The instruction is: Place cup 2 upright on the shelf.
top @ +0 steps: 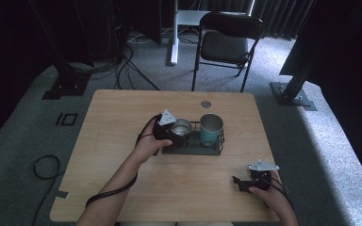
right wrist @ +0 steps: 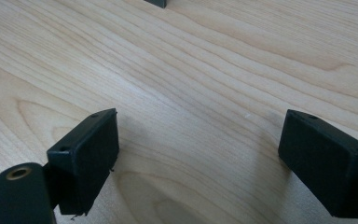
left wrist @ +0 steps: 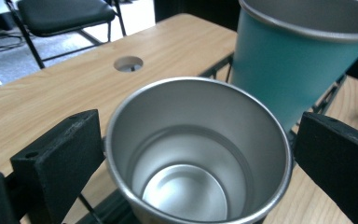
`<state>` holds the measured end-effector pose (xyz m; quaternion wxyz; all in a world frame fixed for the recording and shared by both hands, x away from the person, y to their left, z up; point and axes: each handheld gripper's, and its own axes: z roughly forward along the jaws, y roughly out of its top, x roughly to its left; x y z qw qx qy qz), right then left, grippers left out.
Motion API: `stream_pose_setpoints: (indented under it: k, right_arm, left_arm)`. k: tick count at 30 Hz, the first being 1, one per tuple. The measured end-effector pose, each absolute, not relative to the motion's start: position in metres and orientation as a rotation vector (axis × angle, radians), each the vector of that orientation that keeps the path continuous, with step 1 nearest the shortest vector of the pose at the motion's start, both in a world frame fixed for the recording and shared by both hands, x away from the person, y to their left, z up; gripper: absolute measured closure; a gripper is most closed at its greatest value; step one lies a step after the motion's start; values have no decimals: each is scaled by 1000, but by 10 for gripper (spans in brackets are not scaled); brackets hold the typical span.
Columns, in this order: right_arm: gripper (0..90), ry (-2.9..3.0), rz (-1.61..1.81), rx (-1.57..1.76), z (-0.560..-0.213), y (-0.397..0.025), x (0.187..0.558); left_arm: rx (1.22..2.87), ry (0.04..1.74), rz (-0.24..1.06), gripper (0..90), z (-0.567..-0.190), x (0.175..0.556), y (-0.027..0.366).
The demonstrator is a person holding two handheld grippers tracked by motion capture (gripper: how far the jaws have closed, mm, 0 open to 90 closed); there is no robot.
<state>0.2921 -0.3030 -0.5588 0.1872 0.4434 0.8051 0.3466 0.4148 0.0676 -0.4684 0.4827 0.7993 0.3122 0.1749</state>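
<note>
Steel cup between the left gripper's jaws!
Shiny round steel cup (left wrist: pixel 193 154) sits between left gripper (left wrist: pixel 200 154) fingers (left wrist: pixel 58 163), spread wide, gaps both sides, gripping nothing.

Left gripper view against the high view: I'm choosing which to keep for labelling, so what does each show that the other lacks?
The left gripper view looks into the bare steel cup, down to its empty bottom, with a black jaw on each side and a visible gap at the right jaw. The high view adds the right gripper low over the wooden table, the black wire rack and a black folding chair. Both show the teal steel cup and the table's round hole.
</note>
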Motion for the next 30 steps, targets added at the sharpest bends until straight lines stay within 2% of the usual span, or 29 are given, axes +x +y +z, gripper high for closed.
stream_pose_setpoints:
  k: [16,30]
  right_arm:
    - [118,2266,976,1248,-559,-303,292]
    - [119,2266,975,1248,-559,-303,292]
  left_arm:
    - [1898,769,416,23,-463,406,95]
    - [1882,805,468,23,-461,396,126]
